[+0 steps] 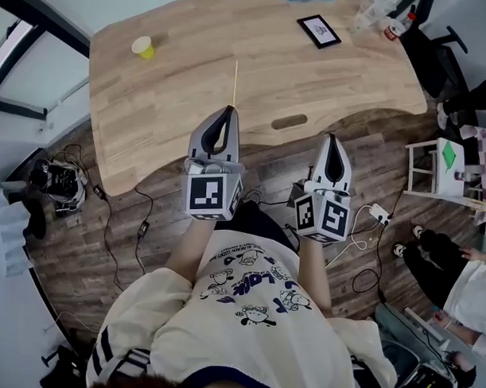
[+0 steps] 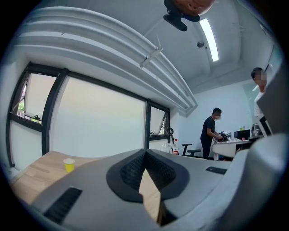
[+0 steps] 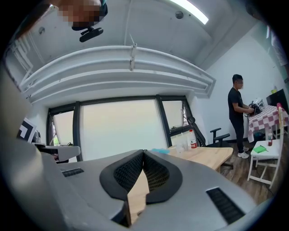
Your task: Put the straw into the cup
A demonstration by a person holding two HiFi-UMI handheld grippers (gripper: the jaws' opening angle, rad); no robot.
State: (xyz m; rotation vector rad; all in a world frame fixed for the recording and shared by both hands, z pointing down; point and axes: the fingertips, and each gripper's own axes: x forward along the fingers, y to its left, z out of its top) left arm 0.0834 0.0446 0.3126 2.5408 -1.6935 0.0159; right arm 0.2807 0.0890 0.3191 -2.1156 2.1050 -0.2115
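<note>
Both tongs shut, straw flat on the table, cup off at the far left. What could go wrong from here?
1. The straw is thin and lies flat on the table; the left tongs, shut at its near end, may nudge it away instead of pinching it.
2. The cup is small and near the table's far left edge; the long straw could tip it.
3. The right tongs, shut, are off the table, far from steadying the cup.

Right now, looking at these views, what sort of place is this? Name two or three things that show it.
Probably a shared office or lab: a large wooden desk, an office chair near the big windows, and a person working at another desk.
</note>
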